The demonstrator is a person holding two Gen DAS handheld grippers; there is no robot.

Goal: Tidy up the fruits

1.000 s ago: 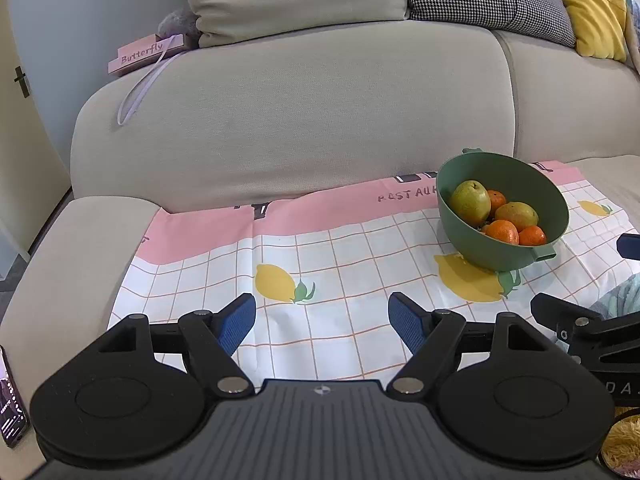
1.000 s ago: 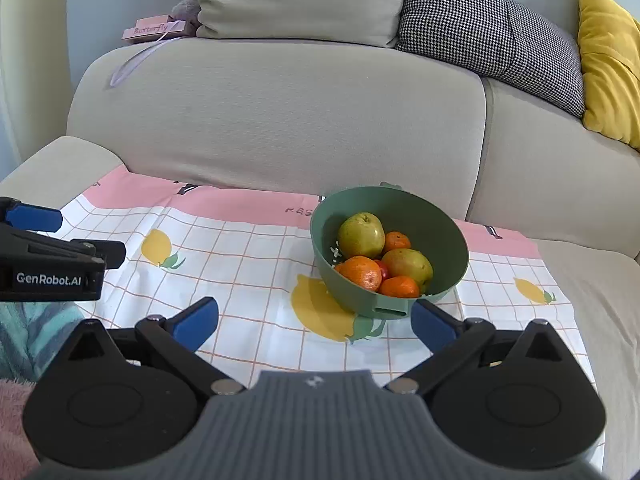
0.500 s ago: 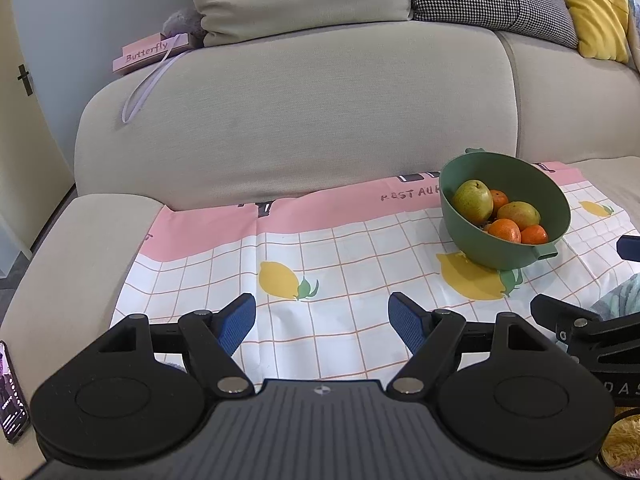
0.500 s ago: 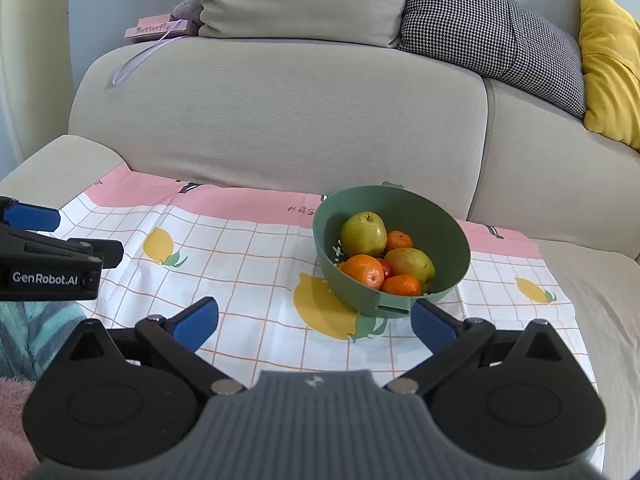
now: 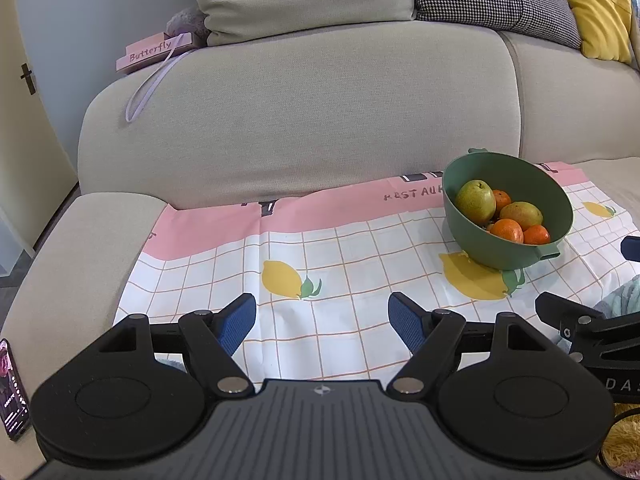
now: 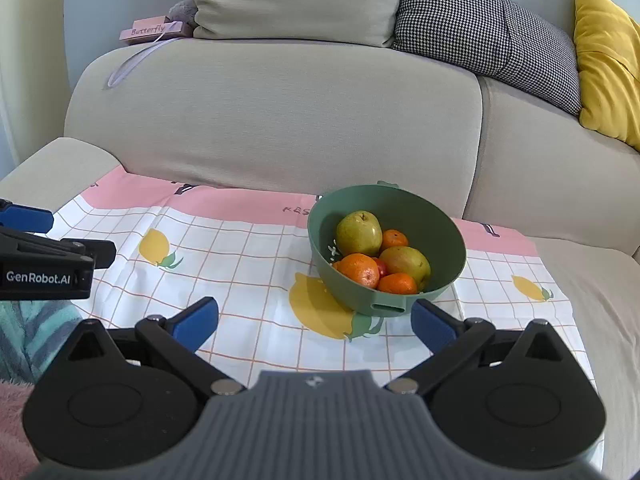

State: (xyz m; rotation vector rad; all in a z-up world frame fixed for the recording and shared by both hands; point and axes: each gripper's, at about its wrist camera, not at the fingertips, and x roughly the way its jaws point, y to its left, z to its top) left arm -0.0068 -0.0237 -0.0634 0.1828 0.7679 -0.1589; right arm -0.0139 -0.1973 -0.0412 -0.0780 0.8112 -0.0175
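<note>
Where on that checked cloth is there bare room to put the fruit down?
The widest free patch is the cloth left of the green bowl, out to the sofa arm. A narrower strip lies right of the bowl. The bowl itself is crowded with pears and oranges. Both hand-held grippers, left and right, hang open at the near edge.

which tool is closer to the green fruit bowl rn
Right. The right tool sits open just in front of the green plastic fruit bowl; the open left tool is farther, with the bowl ahead and off to its right.

Home living room: cushioned sofa (image 6: pixel 280 120).
</note>
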